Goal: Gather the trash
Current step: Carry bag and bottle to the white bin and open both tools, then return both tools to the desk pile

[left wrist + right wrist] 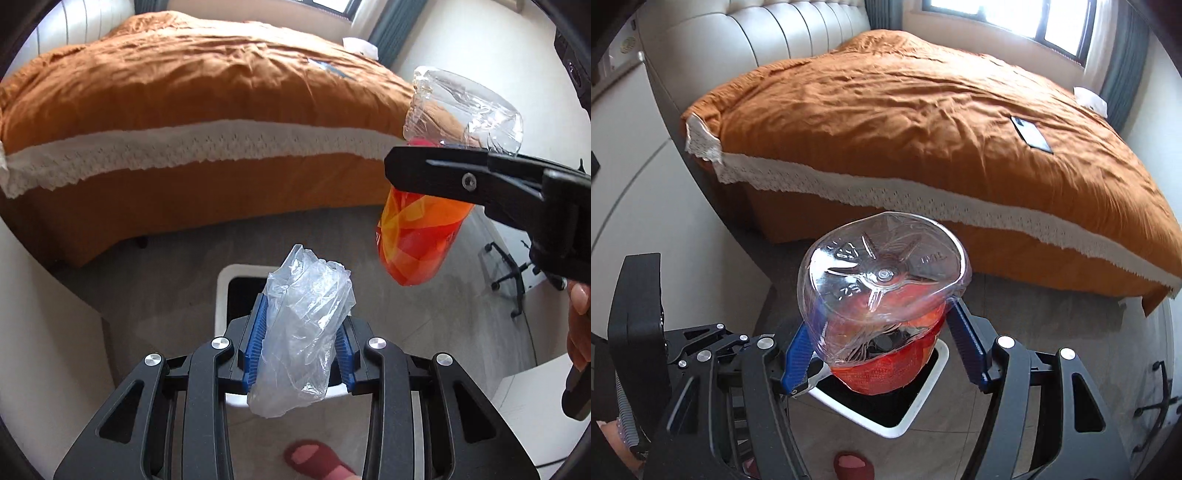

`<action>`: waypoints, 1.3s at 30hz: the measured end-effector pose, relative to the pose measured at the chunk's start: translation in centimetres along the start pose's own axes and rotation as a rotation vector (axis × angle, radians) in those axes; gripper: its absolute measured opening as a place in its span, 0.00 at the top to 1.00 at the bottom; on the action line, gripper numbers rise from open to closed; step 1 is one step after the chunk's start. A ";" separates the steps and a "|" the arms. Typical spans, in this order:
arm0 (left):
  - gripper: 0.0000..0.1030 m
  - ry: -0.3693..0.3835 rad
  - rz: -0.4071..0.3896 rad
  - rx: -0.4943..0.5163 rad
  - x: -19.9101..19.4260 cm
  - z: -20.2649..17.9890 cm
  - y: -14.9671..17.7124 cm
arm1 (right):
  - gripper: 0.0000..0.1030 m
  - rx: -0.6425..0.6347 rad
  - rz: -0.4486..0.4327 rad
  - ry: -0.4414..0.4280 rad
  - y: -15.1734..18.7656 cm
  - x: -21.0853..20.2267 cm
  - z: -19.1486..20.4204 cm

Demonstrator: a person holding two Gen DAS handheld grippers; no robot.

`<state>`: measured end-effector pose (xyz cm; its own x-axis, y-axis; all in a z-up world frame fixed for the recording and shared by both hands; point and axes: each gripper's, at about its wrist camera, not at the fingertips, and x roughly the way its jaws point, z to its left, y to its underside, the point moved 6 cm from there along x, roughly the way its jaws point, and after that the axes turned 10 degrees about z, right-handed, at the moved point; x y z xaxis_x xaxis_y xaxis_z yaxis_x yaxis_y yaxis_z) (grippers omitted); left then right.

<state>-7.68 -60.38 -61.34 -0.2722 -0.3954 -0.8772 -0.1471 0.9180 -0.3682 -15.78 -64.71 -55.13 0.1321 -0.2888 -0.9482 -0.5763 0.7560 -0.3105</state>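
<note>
The left gripper (301, 336) is clenched on a crumpled clear plastic bag (303, 332), which sits between its blue pads (258, 332). The bag hangs right above the white trash bin (221, 291) on the floor. I judge the bag as almost weightless, soft and a little slippery; it has no shape of its own, so the pads must squeeze a thick bunch of film, as they do here, near the middle. Its long axis runs roughly along the fingers, the loose top end pointing away from the camera and the bottom end drooping under the gripper.

The right gripper (882, 343) grasps a plastic bottle (882, 295) with an orange and red label (417, 236). The pads (798, 354) press the body at about the middle, at the upper edge of the label. The bottle looks empty, so light, and its thin wall is dented; it gives under pressure and may slip, therefore the labelled part seems the better place to hold than the smooth clear part. Its long axis is close to vertical, slightly tilted: the clear base points up and the neck end points down toward the bin's (916, 417) dark opening. The neck itself is hidden. The bottle is above the bin, near one side of it.

Beyond stands a bed with an orange cover (923, 122).
</note>
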 end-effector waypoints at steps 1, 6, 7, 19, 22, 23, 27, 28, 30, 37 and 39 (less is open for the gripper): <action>0.67 0.009 0.015 -0.004 1.4 0.5 0.4 | 0.34 0.010 0.010 0.004 0.5 1.3 -0.2; 0.05 0.080 0.089 -0.027 7.2 1.6 1.9 | 0.04 0.034 0.086 0.018 4.0 7.0 -0.4; 0.05 0.057 0.081 -0.031 7.8 1.9 2.1 | 0.04 0.029 0.085 0.031 4.4 7.4 -0.4; 0.05 -0.089 0.024 -0.118 -3.8 1.7 1.8 | 0.04 0.041 0.028 -0.008 1.5 -3.2 1.4; 0.05 -0.152 -0.030 -0.135 -9.8 1.1 1.4 | 0.04 0.029 -0.033 -0.048 -0.4 -8.4 2.8; 0.05 -0.181 -0.056 -0.147 -12.3 0.9 1.2 | 0.04 0.020 -0.058 -0.061 -1.1 -10.3 3.4; 0.05 -0.221 -0.148 -0.231 -21.0 0.6 0.9 | 0.04 -0.030 -0.159 -0.115 -3.6 -17.2 6.0; 0.05 -0.233 -0.174 -0.245 -23.1 0.4 0.9 | 0.04 -0.049 -0.179 -0.137 -4.2 -18.9 6.9; 0.05 -0.280 -0.227 -0.266 -27.8 0.0 1.1 | 0.04 -0.082 -0.224 -0.187 -5.1 -22.1 8.7; 0.05 -0.501 -0.409 -0.337 -42.7 -0.3 3.9 | 0.04 -0.288 -0.347 -0.394 -6.9 -32.2 17.6; 0.05 -0.572 -0.442 -0.380 -46.1 0.5 5.7 | 0.04 -0.346 -0.378 -0.437 -7.0 -34.3 20.2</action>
<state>4.47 -36.94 -23.10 0.3985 -0.5485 -0.7351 -0.4675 0.5681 -0.6773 0.04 -48.25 -21.75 0.6476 -0.1774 -0.7410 -0.6421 0.3966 -0.6561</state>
